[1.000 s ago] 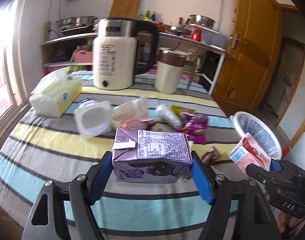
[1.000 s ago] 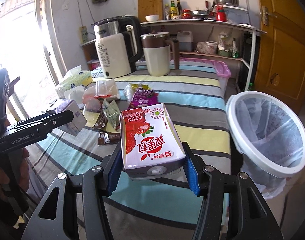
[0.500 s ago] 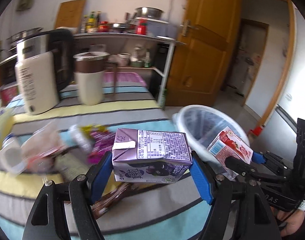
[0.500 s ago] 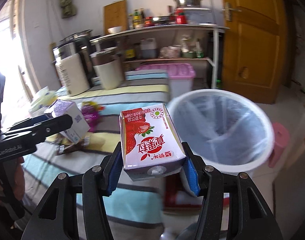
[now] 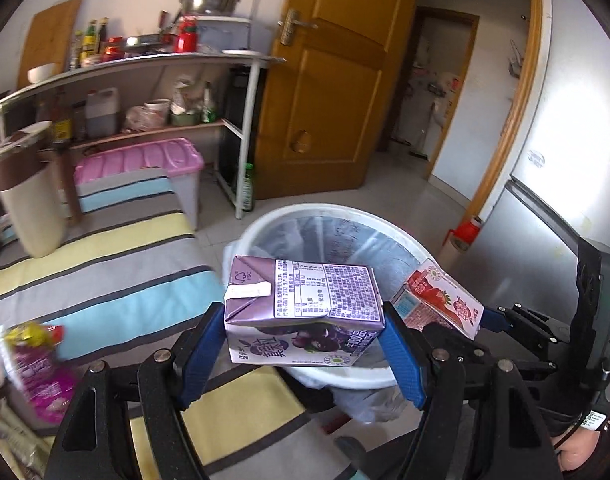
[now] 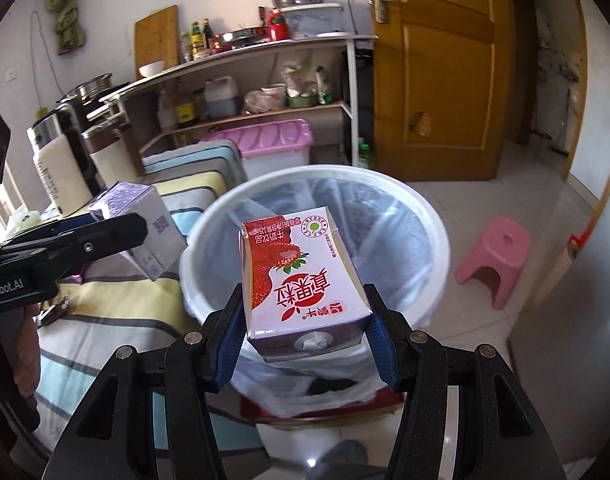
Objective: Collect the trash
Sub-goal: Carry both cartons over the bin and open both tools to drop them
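The purple carton (image 5: 303,312) sits clamped between the blue pads of the left gripper (image 5: 303,354), held above the near rim of the white lined bin (image 6: 435,216). Beside it, the right gripper (image 6: 307,340) pinches the red strawberry carton (image 6: 301,280) over the bin's mouth. The striped table (image 5: 105,264) lies to the left, a pink stool (image 6: 495,258) to the right.

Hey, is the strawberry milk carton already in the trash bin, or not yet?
Not yet. The strawberry carton is clamped in the right gripper, held over the open mouth of the white bin.
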A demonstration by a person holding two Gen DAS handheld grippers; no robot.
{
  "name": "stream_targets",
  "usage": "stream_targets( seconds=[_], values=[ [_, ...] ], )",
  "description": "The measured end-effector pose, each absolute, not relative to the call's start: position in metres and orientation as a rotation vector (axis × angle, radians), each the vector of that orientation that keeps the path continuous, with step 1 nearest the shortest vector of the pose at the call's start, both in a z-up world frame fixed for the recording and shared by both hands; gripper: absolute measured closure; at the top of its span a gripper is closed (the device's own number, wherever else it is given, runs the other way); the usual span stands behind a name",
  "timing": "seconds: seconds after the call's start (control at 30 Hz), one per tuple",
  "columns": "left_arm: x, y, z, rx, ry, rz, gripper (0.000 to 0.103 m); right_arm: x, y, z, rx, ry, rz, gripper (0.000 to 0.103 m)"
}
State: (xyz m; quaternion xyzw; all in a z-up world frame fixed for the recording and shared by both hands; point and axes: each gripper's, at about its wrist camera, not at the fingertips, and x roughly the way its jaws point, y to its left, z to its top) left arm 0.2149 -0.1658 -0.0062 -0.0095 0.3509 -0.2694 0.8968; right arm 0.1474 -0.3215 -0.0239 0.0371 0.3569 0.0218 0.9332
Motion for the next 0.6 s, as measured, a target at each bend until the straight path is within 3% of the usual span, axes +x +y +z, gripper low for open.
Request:
stream_targets(
  seconds=[0.33,0.6],
  values=[
    [0.225,-0.181,-0.021,-0.002,0.757,-0.57,0.026,0.159,-0.335,-0.037,0.107,0.767,0.028,0.042],
    [0.219,-0.167,-0.01,-0.041,0.715,-0.559,0.02,0.152,-0.331,-0.028,0.105,0.73,0.026,0.039]
  ],
)
